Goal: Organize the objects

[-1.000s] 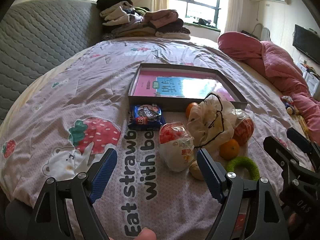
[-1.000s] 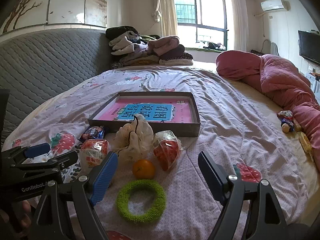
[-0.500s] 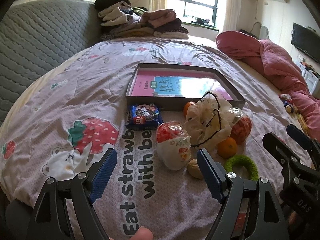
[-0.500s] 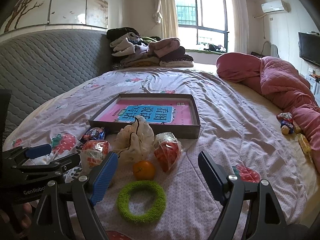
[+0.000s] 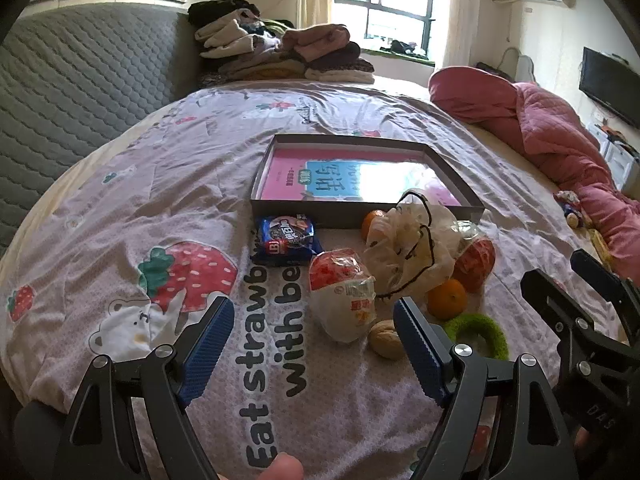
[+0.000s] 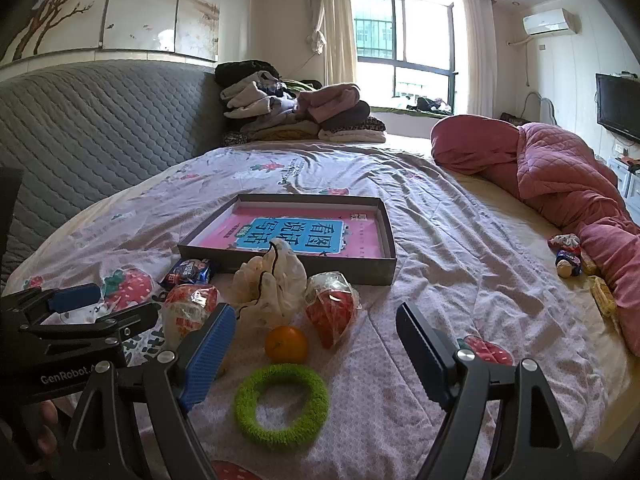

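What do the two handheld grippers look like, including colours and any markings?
Both are black frames with silver bolts. The left gripper and right gripper each carry two ribbed blue finger pads. From the right view, the left unit's side reads "GenRobot"; the right unit's side bears small pale lettering, unreadable.

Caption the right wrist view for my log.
Open right tongs hover over a green ring and orange near the box.
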